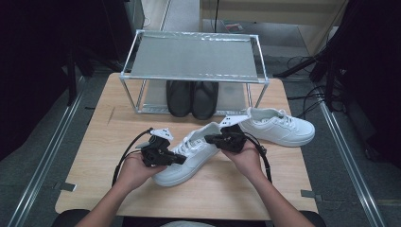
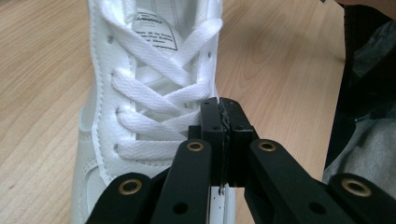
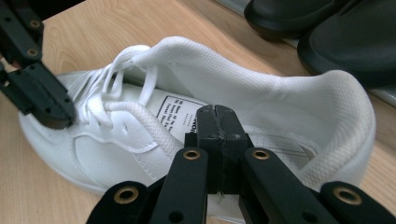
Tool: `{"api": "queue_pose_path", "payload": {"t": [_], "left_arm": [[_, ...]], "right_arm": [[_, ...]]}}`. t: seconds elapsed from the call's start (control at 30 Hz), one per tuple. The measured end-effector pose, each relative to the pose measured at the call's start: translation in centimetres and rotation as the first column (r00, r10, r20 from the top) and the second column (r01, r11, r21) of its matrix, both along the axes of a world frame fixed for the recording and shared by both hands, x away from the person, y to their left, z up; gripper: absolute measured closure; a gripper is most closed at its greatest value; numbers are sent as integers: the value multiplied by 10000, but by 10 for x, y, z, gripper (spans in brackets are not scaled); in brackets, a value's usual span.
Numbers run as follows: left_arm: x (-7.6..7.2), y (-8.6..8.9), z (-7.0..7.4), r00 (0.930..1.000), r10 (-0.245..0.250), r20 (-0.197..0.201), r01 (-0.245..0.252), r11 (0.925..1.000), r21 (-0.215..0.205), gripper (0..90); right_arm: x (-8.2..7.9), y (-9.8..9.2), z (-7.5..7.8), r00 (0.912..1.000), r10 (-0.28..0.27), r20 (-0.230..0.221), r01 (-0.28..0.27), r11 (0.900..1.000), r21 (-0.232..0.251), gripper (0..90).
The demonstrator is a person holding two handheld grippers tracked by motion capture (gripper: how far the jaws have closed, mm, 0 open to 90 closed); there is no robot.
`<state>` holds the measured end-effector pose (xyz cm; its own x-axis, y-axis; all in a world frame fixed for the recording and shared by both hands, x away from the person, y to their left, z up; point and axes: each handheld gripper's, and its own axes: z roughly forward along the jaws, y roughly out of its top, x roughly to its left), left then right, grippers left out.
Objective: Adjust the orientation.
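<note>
Table (image 1: 94,156): bare wood to the left and along the near edge; rack (image 1: 194,56) at the far edge with black shoes (image 1: 191,98) beneath.

Near shoe (image 1: 189,156): mid-table, toe toward the near edge. Second shoe (image 1: 279,126): toward the right edge, apart.

Left gripper (image 1: 182,161): hand low, pointing right, jaws pressed together at the shoe's lace edge (image 2: 208,100).

Right gripper (image 1: 208,139): pointing left over the shoe's collar (image 3: 261,79), jaws together; whether they pinch anything I cannot tell.
</note>
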<state>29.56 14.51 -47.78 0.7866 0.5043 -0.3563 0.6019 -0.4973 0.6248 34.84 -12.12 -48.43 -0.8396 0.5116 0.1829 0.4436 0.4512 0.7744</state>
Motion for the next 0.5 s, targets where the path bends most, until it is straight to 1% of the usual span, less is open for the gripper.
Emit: {"api": "queue_pose_path", "payload": {"t": [0.07, 0.17, 0.37, 0.5], "left_arm": [[2, 2, -1, 9999, -17, -130, 16, 10000, -82, 898], [5, 3, -1, 9998, -23, -175, 21, 10000, -91, 899], [8, 4, 0, 9999, -113, -71, 114, 9999, 50, 898], [10, 7, 0, 9999, -93, -95, 93, 9999, 65, 899]], "right_arm": [[-2, -1, 0, 10000, -41, -64, 41, 10000, -16, 900], [-5, -2, 0, 10000, -51, -51, 51, 10000, -42, 900], [-11, -5, 1, 10000, -20, -93, 19, 9999, -107, 900], [-18, -4, 2, 9999, 110, -50, -111, 9997, -214, 900]]}}
